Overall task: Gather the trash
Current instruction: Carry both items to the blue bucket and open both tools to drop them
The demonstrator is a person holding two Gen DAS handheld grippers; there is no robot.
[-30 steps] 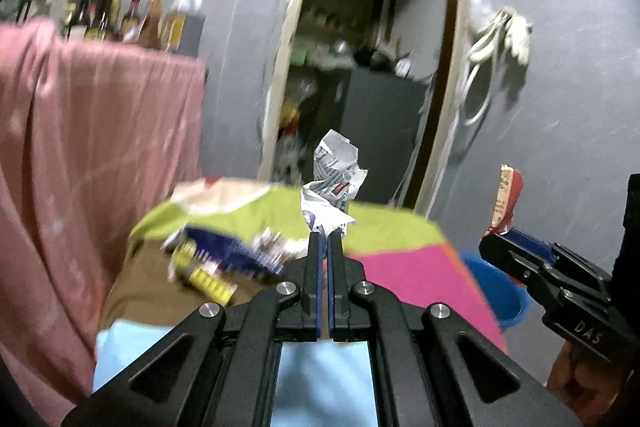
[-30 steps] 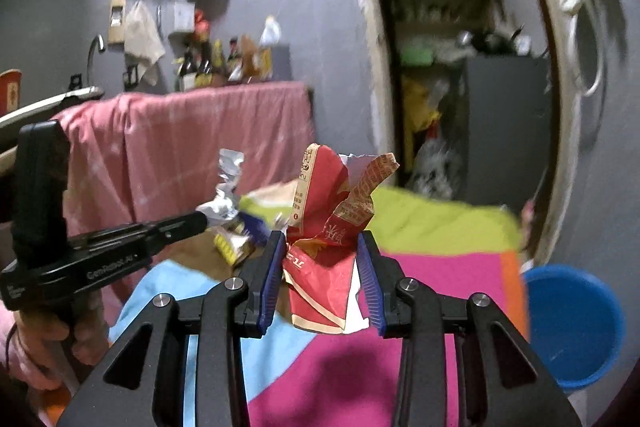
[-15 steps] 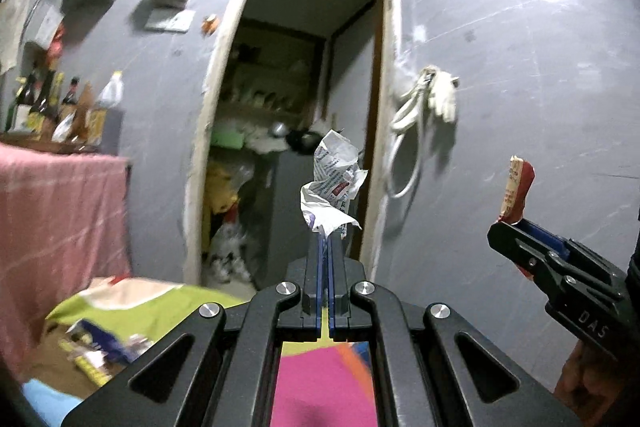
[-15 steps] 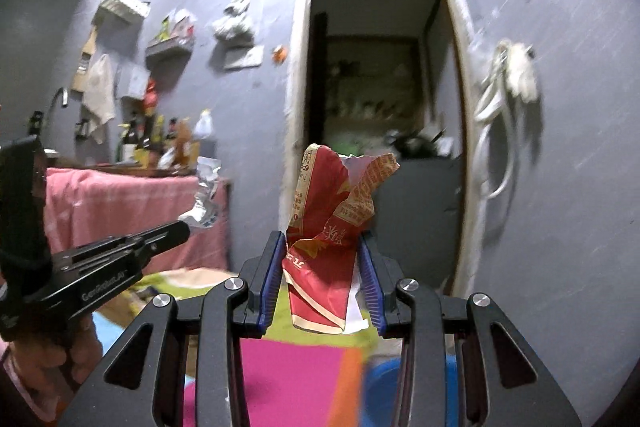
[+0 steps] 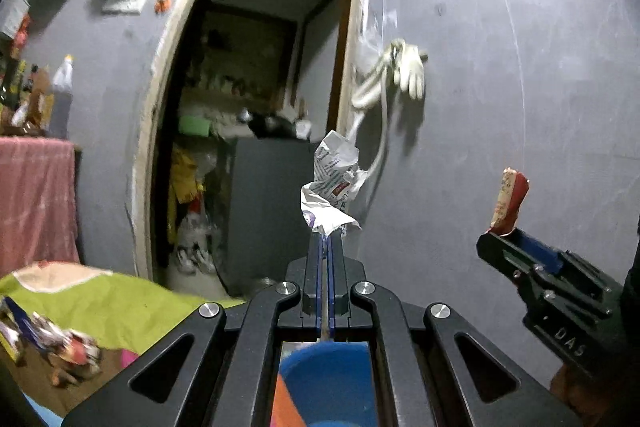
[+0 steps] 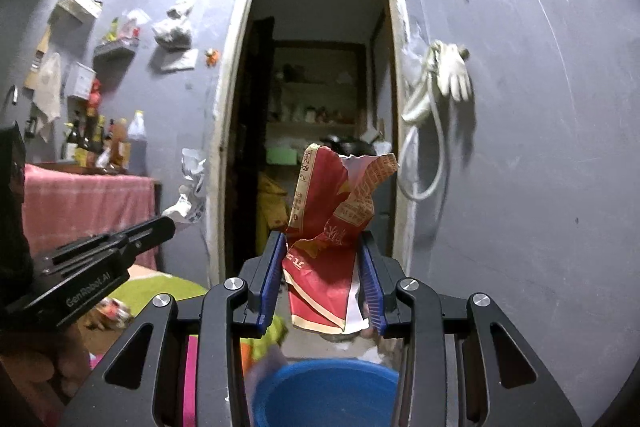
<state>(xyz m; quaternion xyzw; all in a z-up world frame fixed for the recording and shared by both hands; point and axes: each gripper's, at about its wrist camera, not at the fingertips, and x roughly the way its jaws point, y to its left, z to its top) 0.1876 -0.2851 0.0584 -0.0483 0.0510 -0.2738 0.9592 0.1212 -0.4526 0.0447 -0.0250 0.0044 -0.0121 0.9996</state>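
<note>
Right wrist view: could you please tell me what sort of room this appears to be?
Probably a home kitchen or utility room: sauce bottles on a cloth-draped counter, wall shelves, and a glove hung beside a pantry doorway.

We see our two grippers, the left gripper (image 5: 325,239) and the right gripper (image 6: 324,259): black angular frames, round silver screws, blue ribbed pads (image 6: 370,283), white lettering on the sides.
</note>
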